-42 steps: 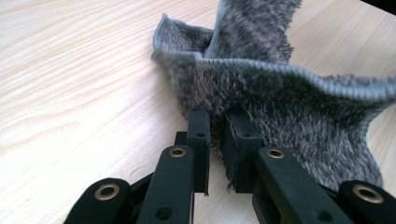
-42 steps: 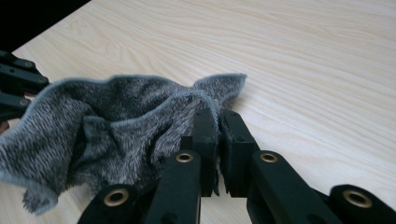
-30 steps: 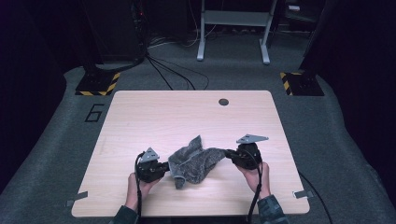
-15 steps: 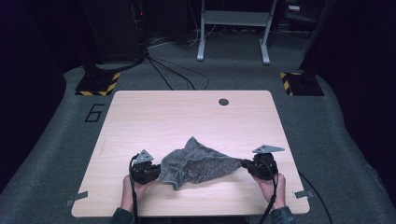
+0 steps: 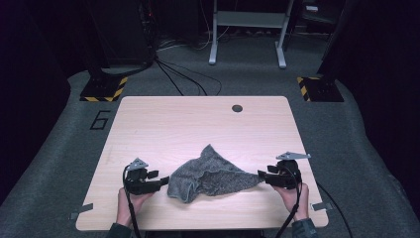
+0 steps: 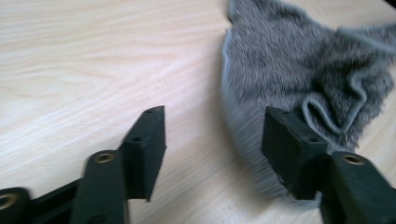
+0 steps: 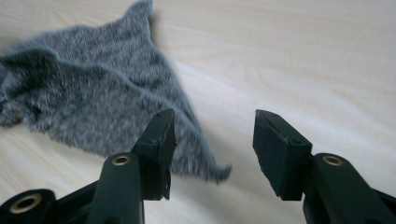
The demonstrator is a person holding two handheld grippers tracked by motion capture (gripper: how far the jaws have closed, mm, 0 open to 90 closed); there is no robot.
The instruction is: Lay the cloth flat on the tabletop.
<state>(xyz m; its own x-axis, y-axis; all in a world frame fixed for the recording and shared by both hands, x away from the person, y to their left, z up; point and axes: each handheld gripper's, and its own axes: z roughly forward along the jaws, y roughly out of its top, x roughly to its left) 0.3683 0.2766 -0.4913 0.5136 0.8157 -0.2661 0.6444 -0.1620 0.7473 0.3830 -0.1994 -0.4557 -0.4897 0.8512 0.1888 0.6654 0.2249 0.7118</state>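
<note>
Both jaws have just been opening: left gripper (image 5: 159, 182) and right gripper (image 5: 262, 175) spread, nothing pinched; draw yourself straight back, leaving the grey towel (image 5: 213, 174) flat on the table (image 5: 198, 124)

A light wooden table (image 5: 163, 124) with rounded corners stands on grey carpet; a small dark round grommet (image 5: 237, 108) sits toward 12 o'clock of its top; a rumpled grey fuzzy cloth (image 5: 210, 173) lies flat toward 6 o'clock, one corner pointing to 12.
</note>
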